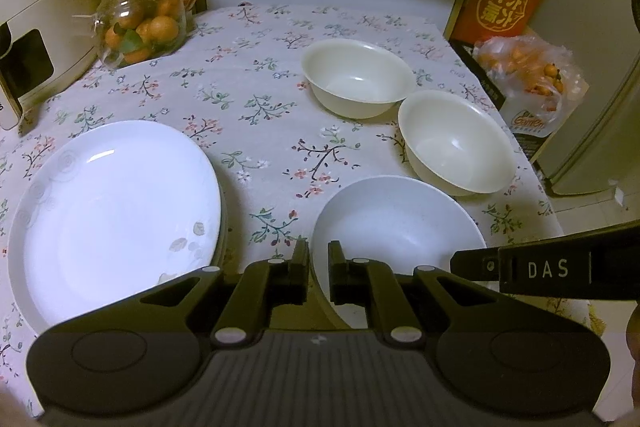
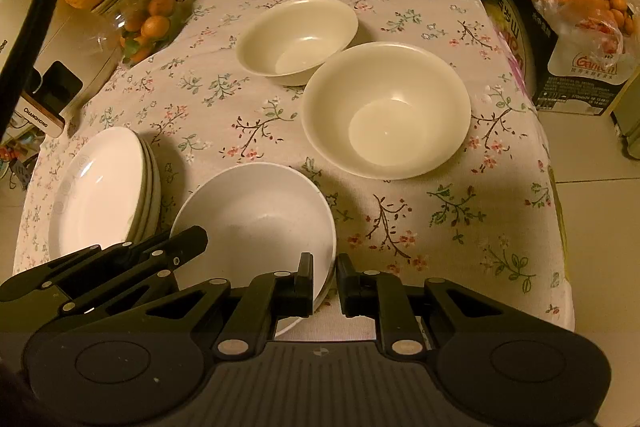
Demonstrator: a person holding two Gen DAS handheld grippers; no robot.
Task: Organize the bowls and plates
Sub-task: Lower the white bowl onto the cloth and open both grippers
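Left wrist view shows my left gripper (image 1: 318, 273) with its fingers a narrow gap apart, straddling the near rim of the white bowl (image 1: 396, 219); whether they pinch it I cannot tell. Right wrist view has my right gripper (image 2: 325, 285) set the same way over that bowl's rim on the other side, fingers slightly apart, grip likewise unconfirmed.

Step in hand, as I judge it: bowl collection. The plates (image 1: 116, 211) already sit stacked at the near left of the tablecloth (image 1: 256, 99); the bowls do not.

Count:
- Bowls: three. One white, near edge; two cream, the middle bowl (image 1: 456, 143) and the far bowl (image 1: 358, 77), lying close beside each other further back, none nested.
- Plates: one stack; rim edges in the right wrist view suggest three or four, exact number not resolvable.

Next move, in my judgement, calls for a firm closure on the rim, a level lift, and a centred descent into the middle bowl.
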